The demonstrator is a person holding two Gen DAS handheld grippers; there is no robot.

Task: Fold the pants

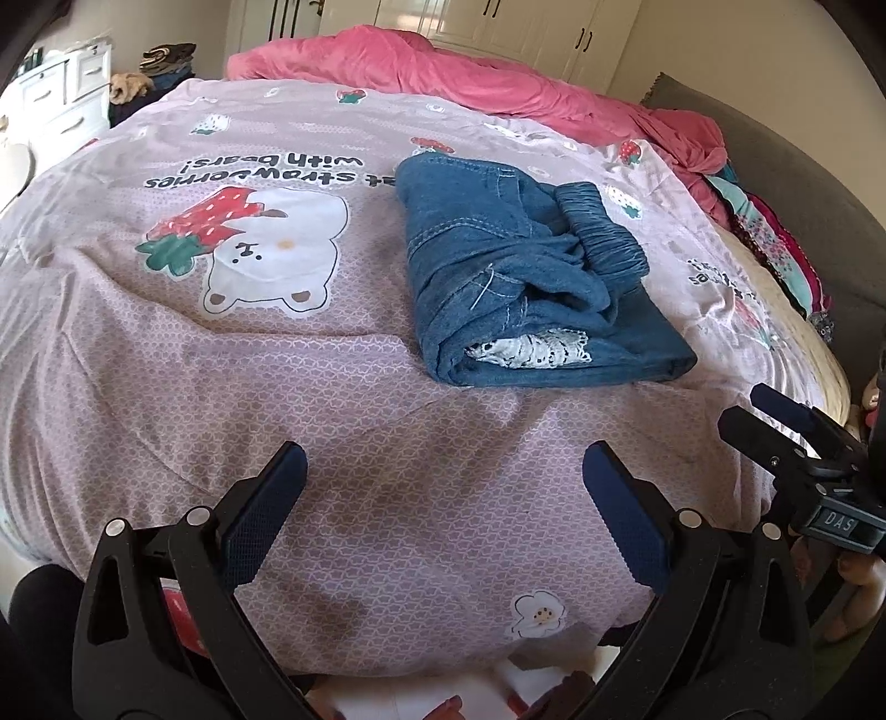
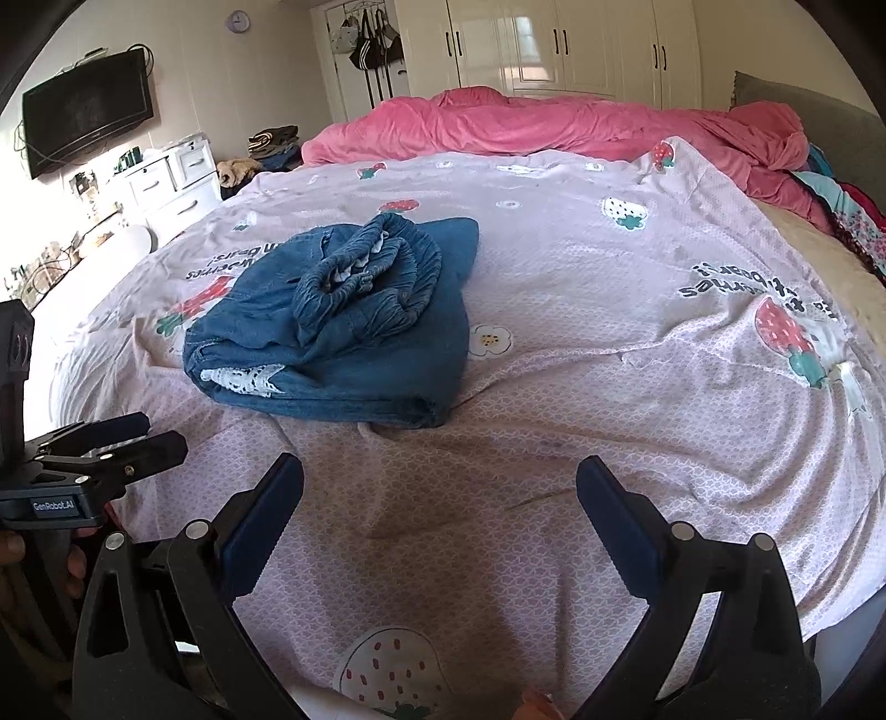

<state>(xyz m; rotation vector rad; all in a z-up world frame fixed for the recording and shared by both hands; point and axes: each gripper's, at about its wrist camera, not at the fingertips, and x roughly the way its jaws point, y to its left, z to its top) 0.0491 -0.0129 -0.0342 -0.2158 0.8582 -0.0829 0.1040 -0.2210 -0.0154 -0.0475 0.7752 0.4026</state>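
- Your pink bedsheet [image 1: 354, 387], printed with strawberries and a white bear [image 1: 277, 249], covers nearly the whole bed in both wrist views.
- A rumpled pink duvet [image 2: 526, 124] lies along the far edge of the sheet, at 12 o'clock in both views.
- White wardrobe doors [image 2: 559, 50] stand behind the bed at 12 o'clock, and a wall-mounted television [image 2: 86, 111] hangs at 10 o'clock in the right wrist view.
- The blue denim pants [image 1: 515, 277] lie folded into a compact bundle on the sheet, at 1 o'clock from your left gripper and 11 o'clock from your right one. The elastic waistband [image 2: 382, 271] sits bunched on top, and a white lace trim [image 1: 526, 350] shows at the near fold.
- Your left gripper [image 1: 443, 498] hovers over bare sheet, well short of the pants, fingers spread wide and empty.
- Your right gripper [image 2: 440, 509] hovers likewise, fingers parted with nothing between them.
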